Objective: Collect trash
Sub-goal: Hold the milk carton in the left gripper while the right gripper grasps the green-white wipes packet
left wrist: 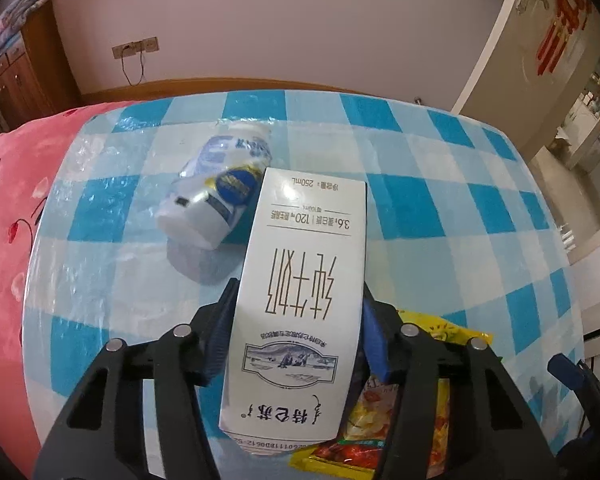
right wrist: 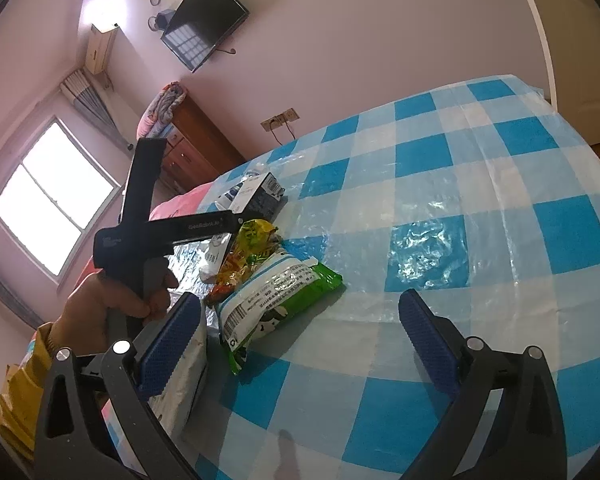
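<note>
Jaws on the left gripper [left wrist: 296, 336] sit on either side of the white milk carton [left wrist: 300, 300], blue pads flat against its two long sides, so I'd call that clamped on the carton. It lies centre frame in the left wrist view, print upside down, reaching away across the checked tablecloth [left wrist: 440, 184]. Holding it across the narrow width makes sense to me: flat faces, little to slip on. Over on the right gripper [right wrist: 300, 344], the jaws stand wide apart with nothing between them, low in its own frame, hovering above the cloth.

More trash waits. A crushed white and blue bottle [left wrist: 216, 188] lies on its side at upper left of the carton, touching its far corner. A yellow snack wrapper [left wrist: 384, 432] pokes out at lower right beneath the gripper. In the right wrist view a green and white packet [right wrist: 276, 300] lies mid-frame.

No bin or bag shows in either view, so I can't say where any of this is bound.
</note>
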